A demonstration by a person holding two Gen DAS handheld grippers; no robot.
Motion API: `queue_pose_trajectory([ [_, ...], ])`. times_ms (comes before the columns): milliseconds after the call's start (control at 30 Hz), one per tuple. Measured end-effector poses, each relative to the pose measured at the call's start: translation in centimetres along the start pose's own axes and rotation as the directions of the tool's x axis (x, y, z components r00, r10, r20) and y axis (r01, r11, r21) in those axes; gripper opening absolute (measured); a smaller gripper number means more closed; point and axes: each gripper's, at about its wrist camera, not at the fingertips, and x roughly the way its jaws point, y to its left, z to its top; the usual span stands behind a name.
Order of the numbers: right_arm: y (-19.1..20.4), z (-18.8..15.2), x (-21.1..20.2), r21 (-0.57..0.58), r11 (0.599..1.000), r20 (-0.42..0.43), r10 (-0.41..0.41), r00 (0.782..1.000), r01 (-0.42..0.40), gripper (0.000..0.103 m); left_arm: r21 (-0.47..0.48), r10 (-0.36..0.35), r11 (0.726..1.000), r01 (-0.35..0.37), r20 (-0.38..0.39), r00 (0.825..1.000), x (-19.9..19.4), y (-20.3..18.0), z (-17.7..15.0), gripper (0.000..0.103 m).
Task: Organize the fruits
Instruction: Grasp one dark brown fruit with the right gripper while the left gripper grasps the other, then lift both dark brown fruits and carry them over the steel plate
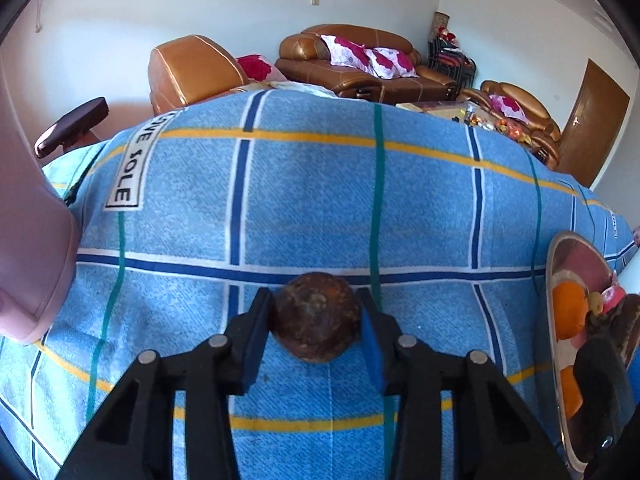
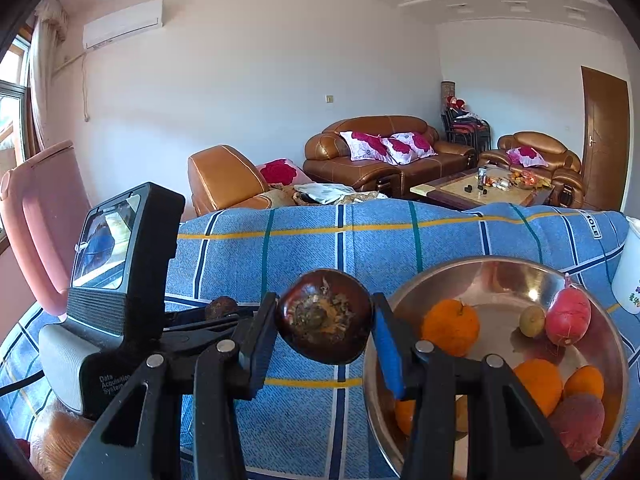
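Both grippers pinch dark round fruits: left gripper (image 1: pixel 316 322) its brown fruit (image 1: pixel 316 316), right gripper (image 2: pixel 325 326) a purple fruit (image 2: pixel 325 316) left of the bowl (image 2: pixel 496 270).

We see the bowl (image 2: pixel 500 276) resting on the cloth-covered desk (image 2: pixel 304 240), right of both tools. Oranges (image 2: pixel 451 327) lie inside the bowl. The left tool (image 1: pixel 317 316) sits left of the right tool (image 2: pixel 325 322). Sofas (image 2: pixel 384 148) stand behind the desk.
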Motion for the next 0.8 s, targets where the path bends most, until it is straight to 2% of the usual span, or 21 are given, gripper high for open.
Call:
queue_pose_trajectory([
  [100, 0.1, -0.1, -0.1, -0.004, 1.0, 0.006, -0.003, 1.0, 0.003, 0.048, -0.031, 0.04, 0.999, -0.037, 0.113, 0.993, -2.3, 0.6, -0.4, 0.043],
  [167, 0.2, -0.1, 0.0, -0.01, 1.0, 0.004, -0.003, 1.0, 0.003, 0.048, -0.05, 0.083, 0.996, -0.075, 0.19, 0.978, -4.0, 1.0, -0.9, 0.043],
  [267, 0.6, -0.3, -0.2, -0.024, 1.0, 0.007, -0.004, 1.0, 0.004, 0.048, -0.054, 0.145, 0.989, -0.136, 0.261, 0.954, -5.9, 1.7, -2.1, 0.043],
  [433, 1.2, -0.6, -1.0, -0.054, 0.998, 0.037, -0.013, 0.999, 0.015, 0.048, -0.09, 0.173, 0.984, -0.152, 0.32, 0.932, -8.1, 3.1, -3.9, 0.043],
  [567, 1.5, -1.1, -2.2, -0.075, 0.997, 0.054, -0.017, 0.998, 0.021, 0.048, -0.078, 0.199, 0.98, -0.183, 0.372, 0.907, -9.6, 2.8, -5.4, 0.043],
  [700, 1.5, -1.5, -3.3, -0.087, 0.996, 0.062, -0.02, 0.998, 0.025, 0.048, -0.066, 0.199, 0.98, -0.189, 0.396, 0.896, -10.5, 2.3, -6.1, 0.043],
  [800, 1.5, -1.7, -3.7, -0.087, 0.996, 0.062, -0.021, 0.998, 0.026, 0.048, -0.067, 0.195, 0.981, -0.184, 0.402, 0.895, -11.2, 2.4, -6.5, 0.043],
])
